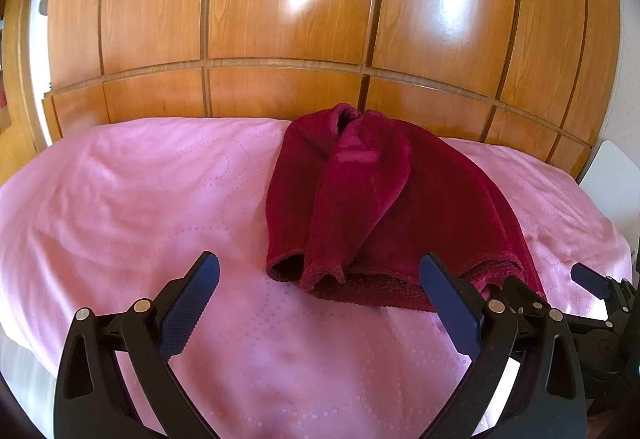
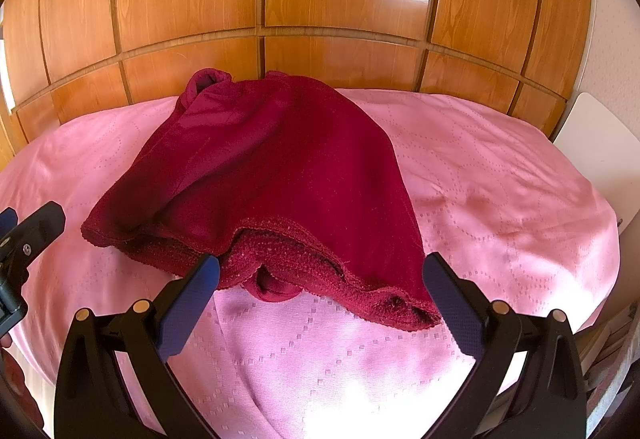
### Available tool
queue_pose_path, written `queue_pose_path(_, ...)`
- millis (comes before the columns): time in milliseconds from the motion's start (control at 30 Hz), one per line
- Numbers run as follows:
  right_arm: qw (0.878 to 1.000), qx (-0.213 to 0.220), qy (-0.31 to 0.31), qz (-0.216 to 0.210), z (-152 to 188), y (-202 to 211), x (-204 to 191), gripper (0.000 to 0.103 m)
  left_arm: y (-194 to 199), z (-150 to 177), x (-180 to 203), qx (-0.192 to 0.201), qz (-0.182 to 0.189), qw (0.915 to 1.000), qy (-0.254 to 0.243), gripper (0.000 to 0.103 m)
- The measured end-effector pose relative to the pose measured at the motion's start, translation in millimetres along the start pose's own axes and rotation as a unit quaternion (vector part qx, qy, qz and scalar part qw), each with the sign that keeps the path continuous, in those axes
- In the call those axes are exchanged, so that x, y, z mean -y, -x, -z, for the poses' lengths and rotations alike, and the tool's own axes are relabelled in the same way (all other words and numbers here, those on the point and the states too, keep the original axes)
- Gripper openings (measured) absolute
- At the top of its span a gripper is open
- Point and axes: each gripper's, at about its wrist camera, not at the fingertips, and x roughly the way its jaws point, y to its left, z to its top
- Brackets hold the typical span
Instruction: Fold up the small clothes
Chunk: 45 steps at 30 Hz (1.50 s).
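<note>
A dark red fleece garment [image 1: 376,207] lies on the pink bedspread [image 1: 140,199], its sides folded inward and its hem toward me. In the right wrist view the same garment [image 2: 280,175] fills the middle, with a cuff [image 2: 274,285] poking out under the hem. My left gripper [image 1: 320,267] is open just in front of the hem's left part, nothing between its fingers. My right gripper [image 2: 322,267] is open, its tips straddling the hem without gripping it. The right gripper [image 1: 592,279] also shows at the left wrist view's right edge, and the left gripper [image 2: 36,223] at the right wrist view's left edge.
A glossy wooden headboard [image 1: 288,39] rises right behind the bed. The bedspread [image 2: 500,179] spreads wide on both sides of the garment. A white panel [image 2: 596,135] stands past the bed's right edge. Part of a hand [image 2: 6,339] shows at the left border.
</note>
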Motion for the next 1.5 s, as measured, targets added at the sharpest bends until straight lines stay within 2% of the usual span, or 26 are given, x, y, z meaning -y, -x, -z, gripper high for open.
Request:
queue_pose_path(167, 1.0, -0.015, -0.008, -0.019, -0.8, -6.1, 4.3, 0.101, -8.4, 0.8, -6.6, -0.019, 0.001, 0.9998, 0.005, 0.099)
queue_pose_path(367, 0.997, -0.029, -0.018, -0.067, -3.4, -14.8, 22.3, 0.101, -30.7, 1.3, -52.3, -0.058, -0.01, 0.9965, 0.06, 0.099)
queue_pose_path(500, 0.996, -0.028, -0.019, -0.084, -6.1, -18.5, 30.1, 0.098, -47.9, 1.3, -86.6, -0.078, -0.014, 0.991, 0.108, 0.088)
queue_pose_path(533, 0.996, -0.029, -0.019, -0.088, -7.2, -19.6, 30.7, 0.094, -52.3, 1.2, -90.5, -0.082, -0.016, 0.9902, 0.112, 0.082)
queue_pose_path(567, 0.995, -0.032, -0.018, -0.096, -8.9, -20.9, 30.1, 0.088, -58.1, 0.4, -94.8, -0.089, -0.014, 0.9891, 0.116, 0.079)
queue_pose_path(600, 0.994, -0.034, -0.016, -0.103, -9.6, -21.1, 28.8, 0.086, -64.9, -0.9, -96.7, -0.1, -0.005, 0.9876, 0.121, 0.077)
queue_pose_path(900, 0.991, -0.022, 0.038, -0.128, -10.8, -20.6, 0.4, 0.084, -128.5, -19.8, -93.3, -0.146, 0.037, 0.9804, 0.127, 0.077)
queue_pose_path(967, 0.991, -0.027, 0.04, -0.127, -10.3, -23.8, -1.0, 0.084, -145.0, -23.3, -87.2, -0.158, 0.041, 0.9793, 0.12, 0.071)
queue_pose_path(1033, 0.991, -0.036, 0.039, -0.125, -9.5, -28.8, -1.0, 0.085, -165.0, -24.2, -81.6, -0.181, 0.051, 0.975, 0.118, 0.059)
queue_pose_path(1067, 0.991, -0.039, 0.038, -0.124, -9.1, -30.8, -0.8, 0.085, -172.5, -23.4, -78.7, -0.189, 0.052, 0.9737, 0.115, 0.059)
queue_pose_path(1100, 0.991, -0.041, 0.038, -0.122, -9.1, -32.0, -0.6, 0.086, -176.2, -23.3, -73.8, -0.187, 0.044, 0.9759, 0.104, 0.058)
queue_pose_path(1167, 0.991, -0.042, 0.037, -0.119, -10.6, -35.0, 0.4, 0.086, -177.8, -25.4, -65.6, -0.181, 0.053, 0.9782, 0.086, 0.028)
queue_pose_path(1200, 0.992, -0.042, 0.035, -0.117, -11.9, -36.5, 1.8, 0.086, -176.4, -26.2, -65.4, -0.182, 0.063, 0.9773, 0.087, 0.008)
queue_pose_path(1267, 0.992, -0.039, 0.031, -0.115, -14.5, -37.0, 3.7, 0.086, -165.8, -31.5, -74.9, -0.163, 0.069, 0.9795, 0.096, 0.007)
queue_pose_path(1333, 0.993, -0.034, 0.025, -0.114, -17.9, -36.4, 7.7, 0.086, -152.6, -36.6, -89.5, -0.143, 0.055, 0.9837, 0.095, 0.006)
queue_pose_path(1433, 0.993, -0.027, 0.02, -0.112, -23.1, -35.9, 14.1, 0.086, -126.4, -47.6, -140.2, -0.114, 0.017, 0.9869, 0.113, 0.006)
queue_pose_path(1500, 0.993, -0.026, 0.014, -0.112, -25.5, -37.1, 18.7, 0.085, -108.7, -54.0, -182.2, -0.095, -0.03, 0.9875, 0.122, 0.006)
